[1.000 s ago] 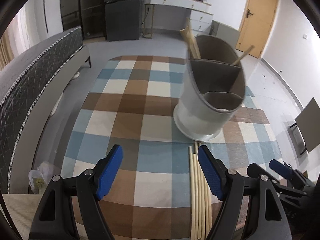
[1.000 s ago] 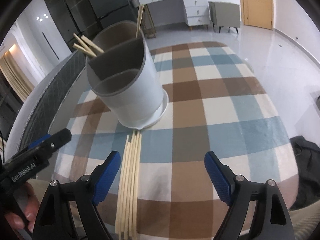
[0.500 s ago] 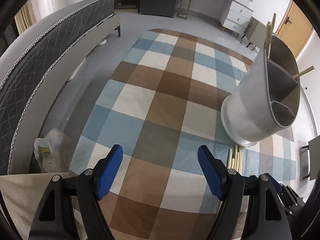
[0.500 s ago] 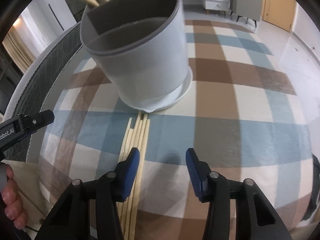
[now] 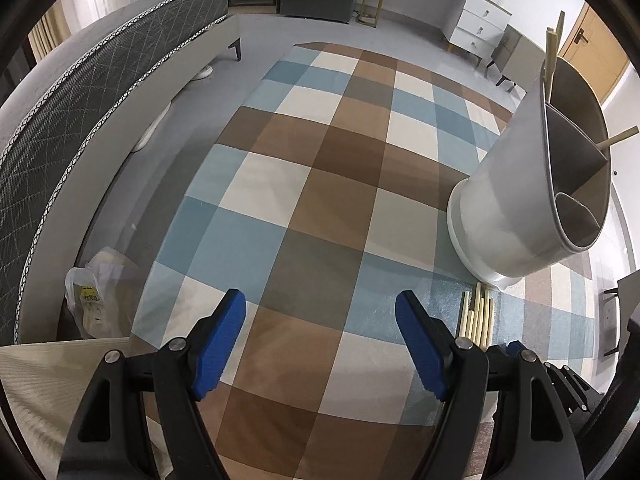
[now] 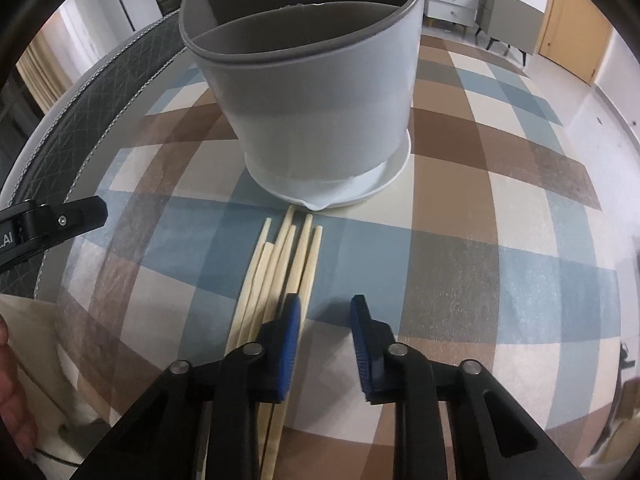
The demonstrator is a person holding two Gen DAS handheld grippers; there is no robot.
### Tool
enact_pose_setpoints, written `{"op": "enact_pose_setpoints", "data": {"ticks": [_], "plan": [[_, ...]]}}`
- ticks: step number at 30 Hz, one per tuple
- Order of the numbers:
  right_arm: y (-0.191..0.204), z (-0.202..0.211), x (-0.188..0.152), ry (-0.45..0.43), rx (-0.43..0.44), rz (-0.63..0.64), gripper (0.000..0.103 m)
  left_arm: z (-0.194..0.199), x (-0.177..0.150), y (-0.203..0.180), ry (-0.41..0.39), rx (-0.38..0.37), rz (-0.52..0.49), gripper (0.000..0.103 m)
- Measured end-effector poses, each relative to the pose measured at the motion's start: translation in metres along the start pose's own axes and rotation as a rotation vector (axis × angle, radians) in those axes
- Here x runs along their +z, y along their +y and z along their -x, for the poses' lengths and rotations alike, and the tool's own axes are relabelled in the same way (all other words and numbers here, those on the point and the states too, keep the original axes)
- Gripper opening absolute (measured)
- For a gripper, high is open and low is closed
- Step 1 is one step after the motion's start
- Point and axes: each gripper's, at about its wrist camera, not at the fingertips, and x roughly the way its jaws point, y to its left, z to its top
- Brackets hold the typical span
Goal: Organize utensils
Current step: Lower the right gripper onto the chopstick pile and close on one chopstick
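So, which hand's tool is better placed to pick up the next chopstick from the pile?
The right. The right tool hangs low at the chopstick pile, half open, its left finger beside the sticks. The left tool is wide open over bare cloth, with the pile off to its right.

A bundle of pale wooden chopsticks (image 6: 280, 272) lies flat on my checked cloth, side by side, tips pointing at the base of a round white plastic utensil holder with grey divided compartments (image 6: 320, 112). The holder stands upright on its saucer-like foot, just beyond those tips. More chopsticks (image 5: 554, 60) stand in its far compartments, leaning outward.
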Motion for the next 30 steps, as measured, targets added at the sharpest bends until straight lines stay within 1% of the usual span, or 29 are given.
{"op": "enact_pose_setpoints", "data": {"ticks": [6, 9, 10, 12, 13, 16, 20, 24, 26, 27, 28, 30], "plan": [[0.004, 0.0, -0.003, -0.005, -0.013, 0.017, 0.02, 0.003, 0.0, 0.001, -0.001, -0.003, 0.009, 0.073], [0.003, -0.001, -0.001, 0.007, -0.012, 0.0, 0.02, 0.004, 0.002, 0.003, -0.003, 0.002, 0.015, 0.073], [0.003, -0.002, 0.001, 0.011, -0.012, -0.004, 0.02, 0.004, 0.002, 0.004, -0.003, 0.011, 0.014, 0.073], [0.003, -0.004, 0.006, 0.016, -0.017, -0.007, 0.02, 0.001, 0.004, 0.009, -0.003, 0.061, 0.027, 0.073], [0.004, -0.005, 0.008, 0.016, -0.02, -0.007, 0.02, -0.001, 0.004, 0.011, 0.002, 0.068, 0.037, 0.073], [0.008, -0.011, 0.017, 0.016, -0.045, 0.002, 0.019, -0.007, 0.004, 0.017, 0.038, 0.053, 0.067, 0.073], [0.014, -0.015, 0.024, 0.0, -0.084, 0.024, 0.019, -0.007, 0.004, 0.016, 0.043, 0.073, 0.056, 0.073], [0.015, -0.018, 0.031, -0.022, -0.097, 0.026, 0.019, -0.01, 0.003, 0.017, 0.055, 0.08, 0.057, 0.073], [0.015, -0.019, 0.034, -0.032, -0.089, 0.021, 0.016, -0.013, 0.002, 0.017, 0.07, 0.081, 0.057, 0.073], [0.015, -0.02, 0.035, -0.035, -0.081, 0.023, 0.008, -0.014, 0.001, 0.016, 0.076, 0.083, 0.055, 0.073], [0.014, -0.021, 0.036, -0.037, -0.073, 0.024, 0.005, -0.015, 0.001, 0.015, 0.082, 0.084, 0.053, 0.073], [0.011, -0.02, 0.036, -0.038, -0.03, 0.002, 0.004, -0.015, -0.001, 0.009, 0.09, 0.079, 0.038, 0.073]]}}
